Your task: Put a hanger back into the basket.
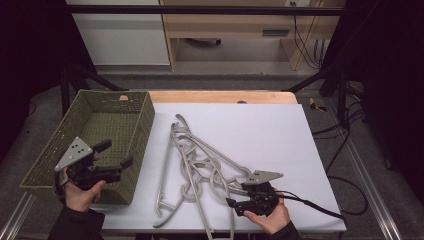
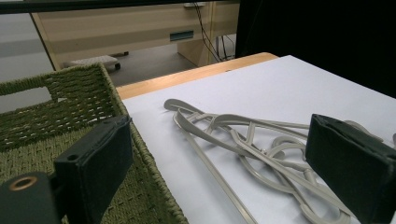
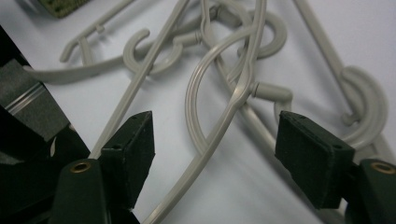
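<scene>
A tangled pile of grey hangers [image 1: 200,165] is spread mid-table on the white sheet [image 1: 280,130], right of the green basket [image 1: 142,117]. The right gripper [image 3: 215,149] is set over a hanger arm with jaws apart, not clamped; the left gripper [image 1: 114,155] is held open over the basket. Interlocked hooks could drag neighbours along when one is lifted.

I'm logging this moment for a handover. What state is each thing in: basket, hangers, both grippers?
Basket: upright at the table's left, nothing visible inside.
Hangers: tangled pile lying flat on the white sheet.
Left gripper: open, held above the basket's near right edge, gripping nothing.
Right gripper: open, one hanger's arm between the fingers, not yet pinched.
</scene>
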